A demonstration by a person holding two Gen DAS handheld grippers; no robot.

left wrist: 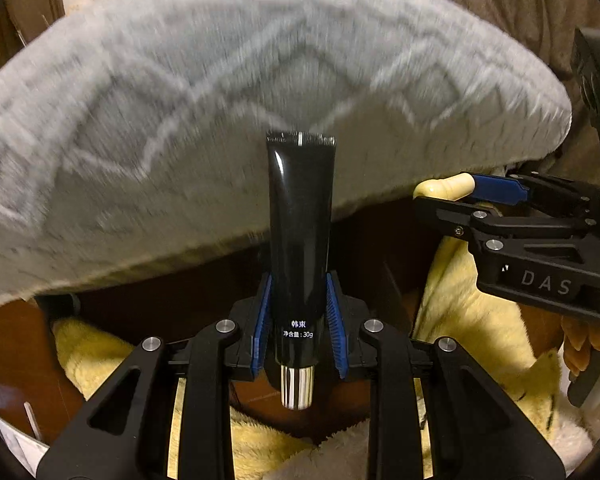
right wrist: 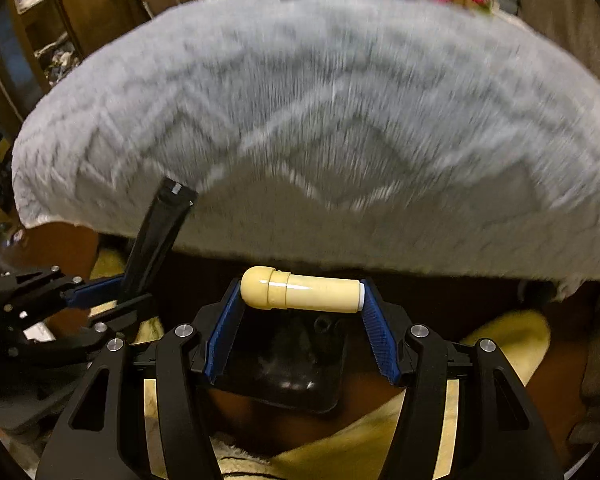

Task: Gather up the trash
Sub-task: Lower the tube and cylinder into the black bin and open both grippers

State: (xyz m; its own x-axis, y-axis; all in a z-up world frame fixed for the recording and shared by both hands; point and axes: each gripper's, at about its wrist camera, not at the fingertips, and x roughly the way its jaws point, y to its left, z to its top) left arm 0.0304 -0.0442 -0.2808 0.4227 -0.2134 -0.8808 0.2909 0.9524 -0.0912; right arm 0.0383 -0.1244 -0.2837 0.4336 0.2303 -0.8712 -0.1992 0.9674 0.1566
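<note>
My left tongs (left wrist: 299, 336) squeeze a shiny black plastic tube (left wrist: 300, 236); my right tongs (right wrist: 300, 300) squeeze a small cream plastic bottle (right wrist: 300, 290).

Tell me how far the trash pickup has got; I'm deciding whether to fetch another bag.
Done: nothing visibly binned; no bin shows in either view. In hand: the left gripper is shut on a black tube, cap toward the camera, and the right gripper is shut endwise on a cream capsule-shaped container. Both hover in front of a grey fluffy blanket. Left: dropping both items somewhere; further trash can't be judged from here.
</note>
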